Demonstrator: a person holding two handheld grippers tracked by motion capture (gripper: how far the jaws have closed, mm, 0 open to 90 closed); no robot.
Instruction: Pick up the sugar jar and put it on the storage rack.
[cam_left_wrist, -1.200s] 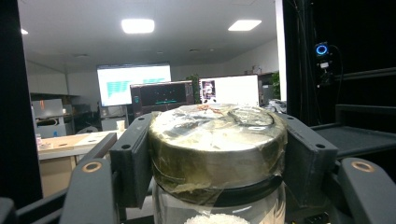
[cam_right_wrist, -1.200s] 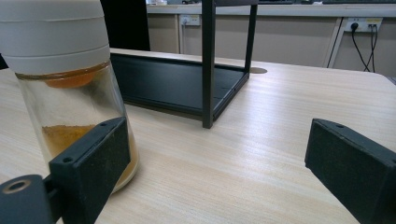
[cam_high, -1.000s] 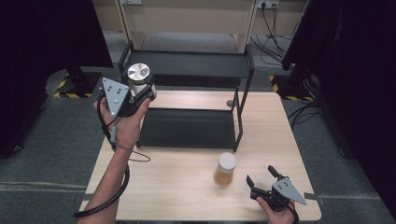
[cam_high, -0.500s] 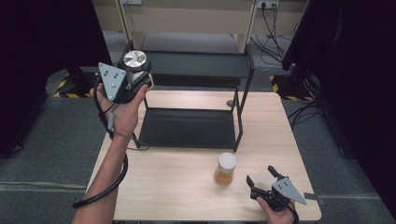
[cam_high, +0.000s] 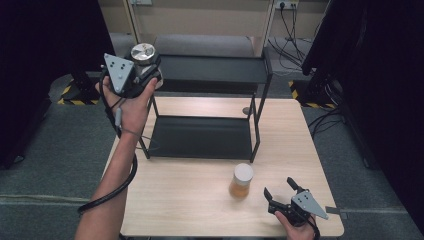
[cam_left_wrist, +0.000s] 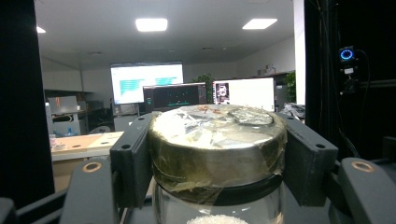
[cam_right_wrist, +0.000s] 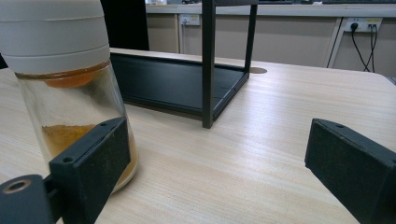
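Above the rack's (cam_high: 210, 70) top shelf, at its left end, the left gripper (cam_high: 142, 65) holds a glass jar (cam_high: 143, 52) aloft, jaws clamped on either side of its lid. Left gripper view adds what the high view cannot: the lid (cam_left_wrist: 217, 140) is wrapped in crinkled silver foil, taped round the rim, with white grains showing through the clear glass below. Near the desk's (cam_high: 190, 200) front right corner the right gripper (cam_high: 281, 192) rests with jaws wide apart, an amber-filled, white-capped jar (cam_high: 242, 180) just beside its left jaw.
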